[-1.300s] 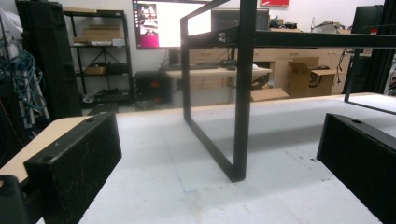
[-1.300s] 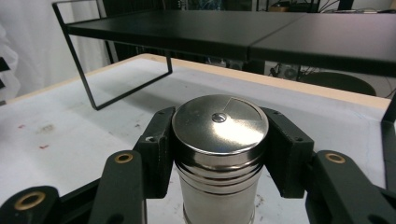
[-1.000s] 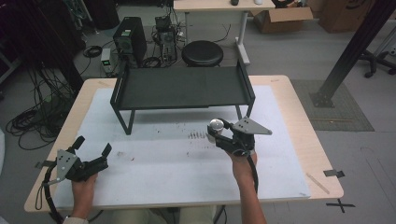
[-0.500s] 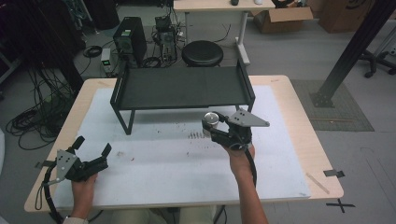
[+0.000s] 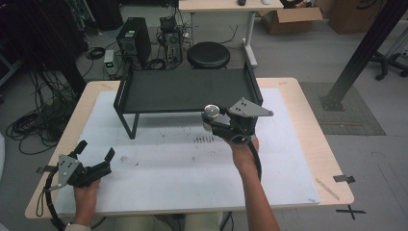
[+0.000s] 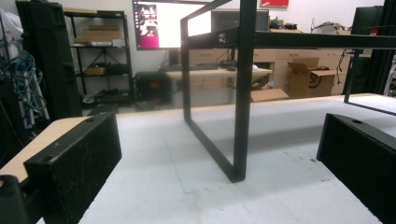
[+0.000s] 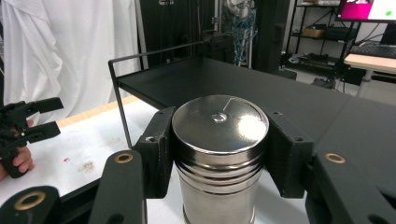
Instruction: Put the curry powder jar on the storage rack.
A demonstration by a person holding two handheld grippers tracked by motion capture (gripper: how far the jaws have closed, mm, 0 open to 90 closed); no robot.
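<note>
A shiny metal canister (image 5: 210,116) (image 7: 219,154) stands upright between the jaws of my right gripper (image 5: 214,120) (image 7: 219,158), which is shut on it and holds it in the air just in front of the black raised shelf (image 5: 187,91) (image 7: 261,88), near the shelf's right half. My left gripper (image 5: 94,151) (image 6: 219,158) rests open near the table's front left corner with nothing between its fingers (image 6: 74,163). In the left gripper view it looks at the shelf's near leg (image 6: 240,116).
A white mat (image 5: 168,163) covers the wooden table (image 5: 332,187), with dark smudges at its middle. Behind the table on the floor stand a round black stool (image 5: 208,54), a computer tower (image 5: 132,41) and cables.
My right gripper has risen with the canister and moved a little left, toward the shelf's front edge. The left gripper has stayed where it was.
</note>
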